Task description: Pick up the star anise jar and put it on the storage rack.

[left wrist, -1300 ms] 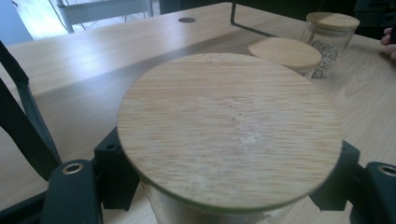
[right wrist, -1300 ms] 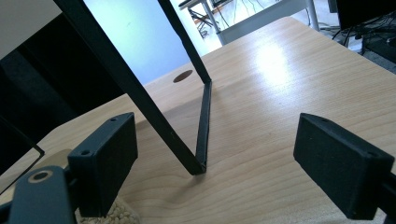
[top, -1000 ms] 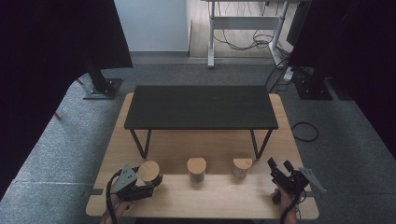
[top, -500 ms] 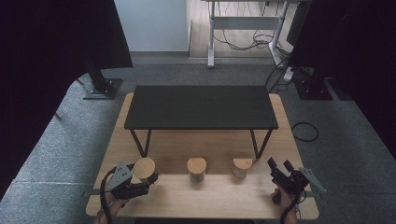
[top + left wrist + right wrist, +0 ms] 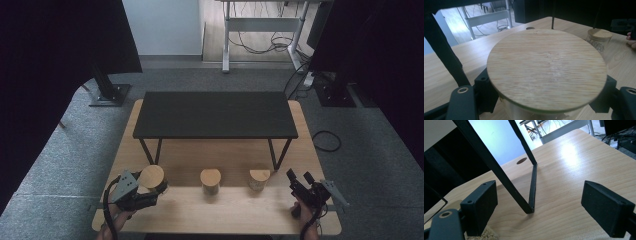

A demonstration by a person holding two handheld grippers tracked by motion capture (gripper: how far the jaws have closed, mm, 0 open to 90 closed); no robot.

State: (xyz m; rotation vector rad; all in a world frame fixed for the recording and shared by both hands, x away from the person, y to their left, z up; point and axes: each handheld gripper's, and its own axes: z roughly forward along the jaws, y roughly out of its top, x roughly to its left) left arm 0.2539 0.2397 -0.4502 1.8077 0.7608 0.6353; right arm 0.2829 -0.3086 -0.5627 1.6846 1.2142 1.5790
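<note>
Left jar: a glass jar with a round wooden lid (image 5: 152,176) stands at the near left of the wooden table (image 5: 220,225); in the left gripper view the lid (image 5: 546,68) sits flat, level with the camera.
Left gripper: the left gripper (image 5: 150,196) has its jaws closed against the jar's sides just under the lid, one pad on each side, which I judge a firm hold for lifting or shifting the jar upright.
Right gripper: the right gripper (image 5: 299,181) sits at the near right with its jaws wide apart and nothing between them; it looks parked, clear of the work.
Other jars: the middle jar (image 5: 210,180) and the right jar (image 5: 259,179) stand in a row to the right, well apart from each other.
Black bench: a low black bench (image 5: 215,114) stands across the far half of the table; its thin legs (image 5: 530,187) come down just beyond the jars.
Edges: the held jar is near the table's left and near edges.
Open room: the bare near strip gives free sideways room; moving farther means passing under the bench top, or lifting clear above it.
</note>
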